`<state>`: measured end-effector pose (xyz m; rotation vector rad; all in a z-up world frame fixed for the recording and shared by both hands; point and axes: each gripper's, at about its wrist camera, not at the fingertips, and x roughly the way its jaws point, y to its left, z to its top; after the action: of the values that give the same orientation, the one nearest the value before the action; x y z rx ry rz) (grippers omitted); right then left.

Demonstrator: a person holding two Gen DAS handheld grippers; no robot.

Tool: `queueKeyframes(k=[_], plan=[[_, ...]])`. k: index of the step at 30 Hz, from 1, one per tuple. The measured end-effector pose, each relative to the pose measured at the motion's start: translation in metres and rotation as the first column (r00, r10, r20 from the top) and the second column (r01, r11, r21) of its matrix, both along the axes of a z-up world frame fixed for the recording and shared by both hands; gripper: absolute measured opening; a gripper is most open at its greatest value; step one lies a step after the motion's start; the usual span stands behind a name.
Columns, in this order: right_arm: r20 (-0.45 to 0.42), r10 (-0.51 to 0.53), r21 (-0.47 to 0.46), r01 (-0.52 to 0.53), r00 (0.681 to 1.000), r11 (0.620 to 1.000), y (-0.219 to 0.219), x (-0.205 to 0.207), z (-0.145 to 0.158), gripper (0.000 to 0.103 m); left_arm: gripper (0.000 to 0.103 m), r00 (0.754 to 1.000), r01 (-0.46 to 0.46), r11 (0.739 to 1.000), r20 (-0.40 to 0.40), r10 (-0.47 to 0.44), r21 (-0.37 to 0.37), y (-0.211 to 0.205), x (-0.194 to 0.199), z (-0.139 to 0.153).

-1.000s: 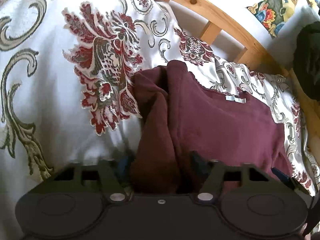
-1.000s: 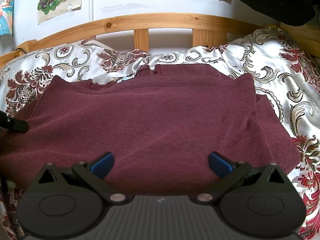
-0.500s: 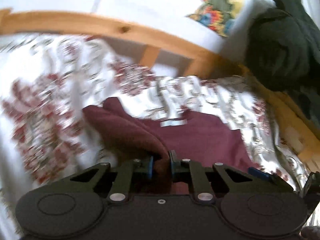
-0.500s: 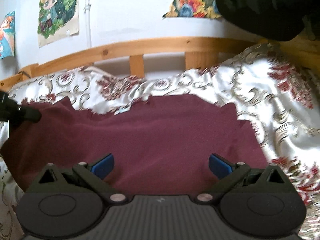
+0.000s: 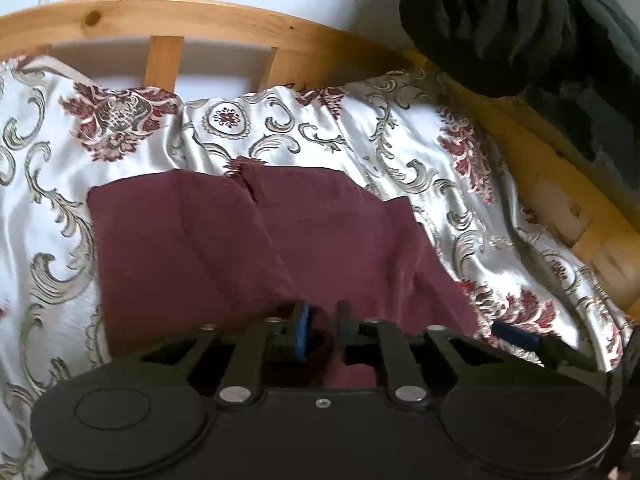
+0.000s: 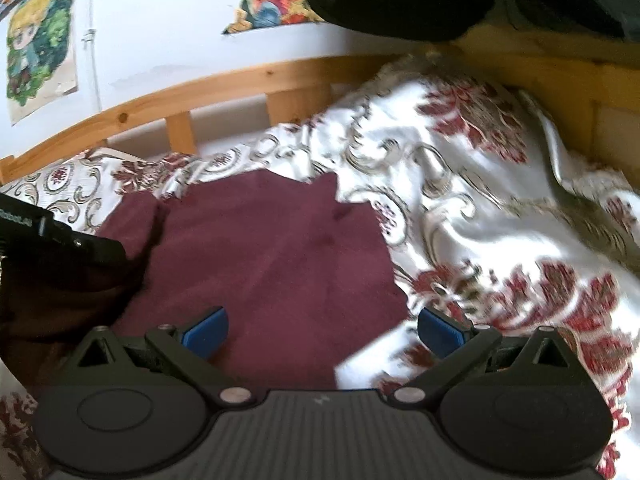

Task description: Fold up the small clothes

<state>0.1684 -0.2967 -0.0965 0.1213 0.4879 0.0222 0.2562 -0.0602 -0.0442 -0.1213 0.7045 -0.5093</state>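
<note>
A maroon garment [image 5: 248,240] lies folded on the patterned bedspread [image 5: 360,128], its left part laid over the middle. My left gripper [image 5: 322,320] sits at the garment's near edge with a bunch of the maroon cloth between its pads, and its jaws are opening. In the right wrist view the left gripper [image 6: 80,240] enters from the left, dark cloth hanging under it. My right gripper [image 6: 320,328] stands open above the garment's [image 6: 272,252] near right corner, nothing pressed between its blue pads [image 6: 204,330].
A wooden bed rail [image 5: 200,16] runs along the far side and down the right. A dark bundle of clothing [image 5: 520,28] rests on the rail at upper right. Posters [image 6: 40,44] hang on the white wall. The bedspread is wrinkled to the right.
My left gripper closed on the garment's left side and carried it rightward over the rest, so the garment looks narrower. My right gripper shifted right, staying open.
</note>
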Motion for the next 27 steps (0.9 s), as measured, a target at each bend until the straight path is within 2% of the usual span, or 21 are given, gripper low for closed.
queueKeyframes(k=[1,3,6,7,9,12,14,16,18,21,24,27], plan=[[-0.004,-0.004,0.005,0.004,1.0,1.0,-0.001,0.0,-0.001,0.103,0.034,1.0,0.01,1.0,-0.01,-0.011,-0.02,0.002,0.0,0.001],[-0.007,-0.01,0.008,0.01,1.0,1.0,-0.002,0.002,-0.002,0.103,0.062,0.999,0.032,0.996,-0.028,-0.035,-0.082,0.008,-0.002,0.006],[0.0,-0.006,0.0,0.006,1.0,1.0,0.003,0.003,-0.001,0.103,0.079,0.998,0.058,0.987,-0.008,-0.06,-0.151,0.019,-0.01,0.02],[0.01,-0.001,-0.006,0.001,1.0,1.0,0.006,0.003,0.001,0.103,0.082,0.998,0.066,0.984,0.008,-0.065,-0.166,0.023,-0.014,0.026],[0.025,0.011,-0.013,-0.01,1.0,1.0,0.011,0.004,0.004,0.103,0.094,0.996,0.083,0.979,0.049,-0.075,-0.186,0.033,-0.027,0.038],[0.052,0.045,0.0,-0.045,0.998,0.999,0.02,0.006,0.013,0.103,0.099,0.993,0.098,0.971,0.086,-0.081,-0.216,0.051,-0.045,0.048],[0.061,0.089,0.046,-0.092,0.994,0.995,0.024,0.013,0.02,0.103,0.102,0.994,0.072,0.972,0.093,-0.052,-0.222,0.067,-0.06,0.049],[0.055,0.15,0.1,-0.155,0.987,0.983,0.029,0.023,0.027,0.103,0.102,0.995,0.035,0.982,0.097,-0.017,-0.186,0.078,-0.072,0.043],[0.038,0.199,0.132,-0.202,0.979,0.97,0.038,0.036,0.035,0.103,0.102,0.996,0.007,0.993,0.092,0.004,-0.115,0.084,-0.079,0.03],[0.003,0.282,0.166,-0.279,0.959,0.946,0.056,0.058,0.047,0.103,0.102,0.999,-0.013,1.0,0.038,0.014,-0.018,0.087,-0.076,0.007],[-0.018,0.37,0.253,-0.354,0.929,0.9,0.068,0.076,0.052,0.103,0.102,0.999,-0.009,1.0,-0.032,0.009,0.01,0.087,-0.067,-0.011],[-0.07,0.425,0.342,-0.379,0.902,0.86,0.083,0.098,0.051,0.103,0.102,0.999,-0.016,1.0,-0.046,0.017,0.021,0.086,-0.059,-0.022]])
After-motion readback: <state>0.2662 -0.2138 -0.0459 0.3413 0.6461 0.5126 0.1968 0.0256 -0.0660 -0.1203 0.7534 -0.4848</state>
